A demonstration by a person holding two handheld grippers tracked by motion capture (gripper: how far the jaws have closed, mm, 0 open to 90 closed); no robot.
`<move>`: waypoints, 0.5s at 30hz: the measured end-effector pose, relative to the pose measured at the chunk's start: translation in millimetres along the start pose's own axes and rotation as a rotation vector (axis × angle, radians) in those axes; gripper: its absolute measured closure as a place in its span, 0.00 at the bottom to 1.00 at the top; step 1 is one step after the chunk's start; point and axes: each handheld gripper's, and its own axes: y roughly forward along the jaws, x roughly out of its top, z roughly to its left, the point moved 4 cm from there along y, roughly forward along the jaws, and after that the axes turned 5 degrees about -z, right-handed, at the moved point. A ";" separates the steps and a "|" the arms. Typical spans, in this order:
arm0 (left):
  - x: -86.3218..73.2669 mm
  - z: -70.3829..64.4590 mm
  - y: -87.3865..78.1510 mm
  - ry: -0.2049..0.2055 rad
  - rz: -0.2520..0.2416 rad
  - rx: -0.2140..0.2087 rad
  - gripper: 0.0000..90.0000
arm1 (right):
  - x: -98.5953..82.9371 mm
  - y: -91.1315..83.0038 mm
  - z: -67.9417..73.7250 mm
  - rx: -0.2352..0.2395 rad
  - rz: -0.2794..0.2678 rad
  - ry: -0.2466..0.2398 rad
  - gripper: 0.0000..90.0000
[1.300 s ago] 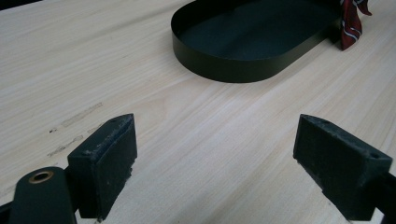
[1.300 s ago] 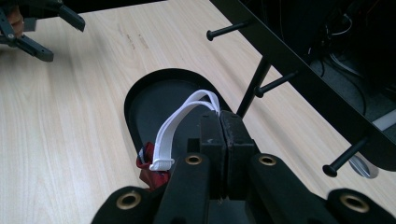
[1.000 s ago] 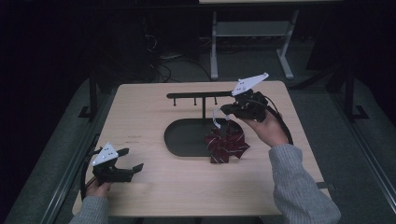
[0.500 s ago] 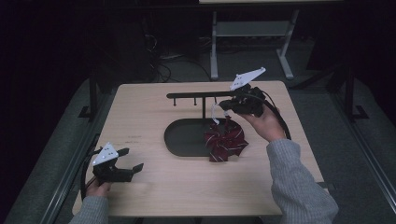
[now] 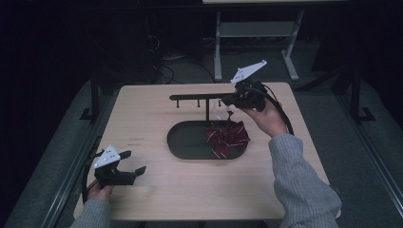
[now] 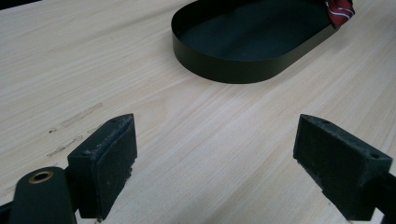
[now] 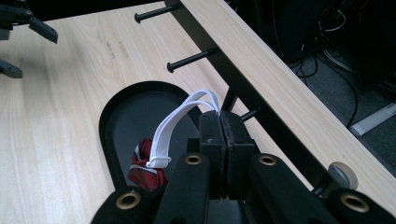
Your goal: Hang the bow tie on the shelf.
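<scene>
At the left of the worktop [image 5: 157, 190], the left tool [image 5: 135, 162] rests low on the wood with its jaws apart and nothing between them. In the middle stands the black oval tray [image 5: 183, 142] with a peg rack [image 5: 199, 98] rising behind it. To the right, the right tool [image 5: 227, 101] is clamped on the white elastic loop [image 7: 180, 119] of the red striped tie [image 5: 227, 137], which lies partly in the tray. The lift looks begun; hooking the loop over a peg remains.
</scene>
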 end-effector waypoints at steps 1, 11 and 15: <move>0.0 0.0 0.0 0.000 0.000 0.000 0.14 | 0.0 0.0 0.0 0.000 0.000 0.000 0.98; -0.1 0.3 -0.3 -0.003 -0.003 0.001 0.14 | 6.0 6.7 -6.2 -0.007 -0.003 0.011 0.98; -0.1 0.3 -0.3 -0.003 -0.003 0.000 0.14 | 3.8 9.2 -10.6 -0.012 0.004 0.017 0.98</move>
